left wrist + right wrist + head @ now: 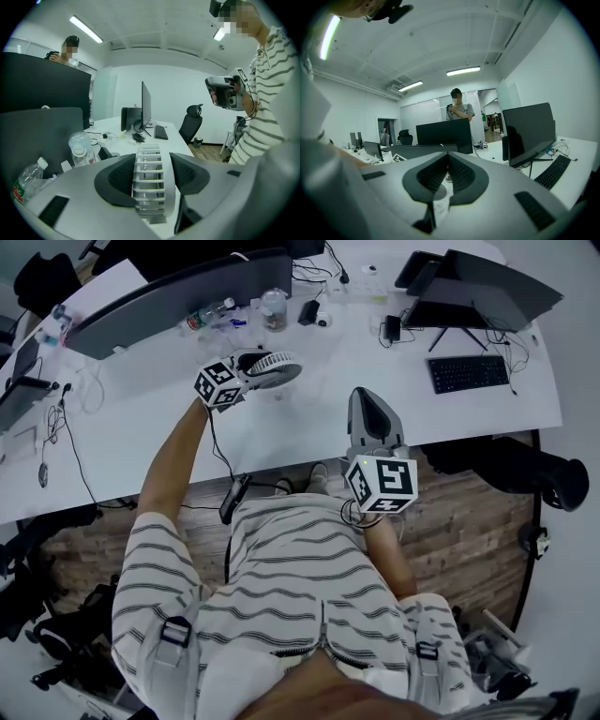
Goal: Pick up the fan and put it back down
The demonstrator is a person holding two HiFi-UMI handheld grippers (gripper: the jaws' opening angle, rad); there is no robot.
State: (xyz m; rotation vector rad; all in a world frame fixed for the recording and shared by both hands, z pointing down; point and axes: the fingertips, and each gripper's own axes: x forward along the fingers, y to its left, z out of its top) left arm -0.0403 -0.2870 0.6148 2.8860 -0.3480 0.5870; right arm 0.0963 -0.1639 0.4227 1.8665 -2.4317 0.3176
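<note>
The fan [281,369], a small white unit with a round slatted grille, is shown at the far end of the left gripper [258,365], above the middle of the white bench [309,432]; whether its base touches the bench cannot be told. In the left gripper view the fan's ribbed rim [150,187] is seen edge-on and upright, pinched between the two dark pads [117,180], so that the jaws of the left gripper [151,161] are held apart only by the width of the grille and are pressed against it on both sides. The right gripper [362,396] is held nearer the person, over the bench edge and well apart from the fan; in its own view the jaws of the right gripper [448,157] are pressed together at the tips with nothing between them, and part of the fan's grille [439,193] is seen through the small gap below them. Beyond the fan, a clear jar [274,307] and a plastic bottle [208,315] stand just in front of a long dark monitor [178,292]. A black keyboard [469,373] lies at the right end of the bench.
</note>
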